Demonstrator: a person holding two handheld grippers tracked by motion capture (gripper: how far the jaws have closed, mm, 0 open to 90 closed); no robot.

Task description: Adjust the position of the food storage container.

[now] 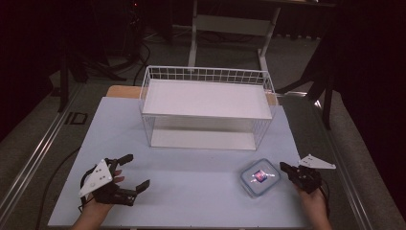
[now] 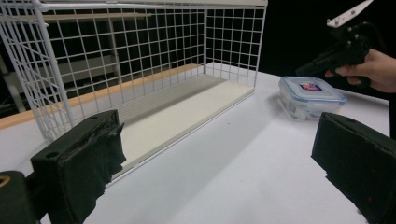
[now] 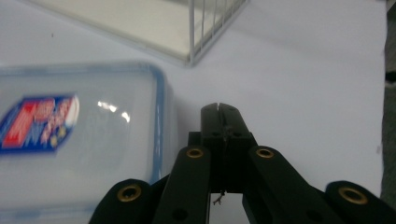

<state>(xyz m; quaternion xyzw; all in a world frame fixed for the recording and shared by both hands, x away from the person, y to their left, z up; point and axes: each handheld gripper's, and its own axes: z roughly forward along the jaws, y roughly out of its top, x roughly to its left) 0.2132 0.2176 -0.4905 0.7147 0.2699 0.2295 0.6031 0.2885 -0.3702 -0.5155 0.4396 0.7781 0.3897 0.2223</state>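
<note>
A clear plastic container with a blue-rimmed lid and a red-and-blue label (image 1: pixel 260 177) lies on the pale table, front right. My right gripper (image 1: pixel 286 167) is shut with nothing in it, its tip just right of the container (image 3: pixel 79 135) and apart from it; in the right gripper view the closed jaws of the right gripper (image 3: pixel 220 111) point past the lid's edge. My left gripper (image 1: pixel 137 170) rests front left, open wide and empty. The left gripper view looks between its spread jaws toward the container (image 2: pixel 310 95) and the right gripper (image 2: pixel 306 69) beyond.
A white wire rack (image 1: pixel 206 74) stands at the table's middle back, its front side open, with a white shelf on top and a pale board as floor (image 2: pixel 187 107). One rack corner (image 3: pixel 191 32) is close to the container. The table's front edge is near both hands.
</note>
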